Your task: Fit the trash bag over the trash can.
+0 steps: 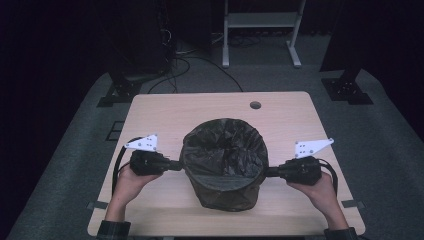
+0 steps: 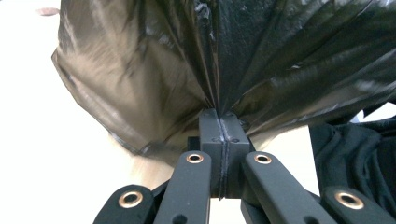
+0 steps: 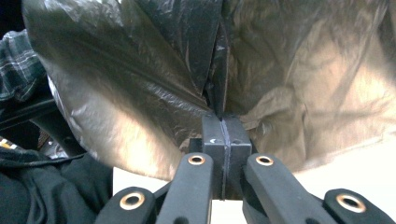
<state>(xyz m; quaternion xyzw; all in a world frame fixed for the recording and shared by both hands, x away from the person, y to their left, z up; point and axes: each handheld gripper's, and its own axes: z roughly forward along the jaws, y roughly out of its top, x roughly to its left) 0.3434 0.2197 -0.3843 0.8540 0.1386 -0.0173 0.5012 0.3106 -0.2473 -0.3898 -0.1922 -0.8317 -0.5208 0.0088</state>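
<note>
High view, left gripper point(image 1: 177, 165): one, jaws clenched on the bag's film at the bin's left side.
Left gripper view: jaws pressed flat together, a pleat of black film fanning out from between them.
Right gripper point(image 1: 270, 172): one, jaws likewise clamped on the film at the bin's right side.
Right gripper view: jaws closed tight, with gathered film rising from the seam.
Hands: two, left hand point(image 1: 131, 181) and right hand point(image 1: 320, 189), one on each gripper body.
Bin bag point(image 1: 222, 150): one, black and glossy, lining the bin and folded over its rim.
Bin point(image 1: 227, 197): one, round, upright at the table's middle; nothing can be made out inside the liner.
Table point(image 1: 200, 107): one, pale wood, with one round hole point(image 1: 255, 105) near its far edge.
Writing: none readable.
</note>
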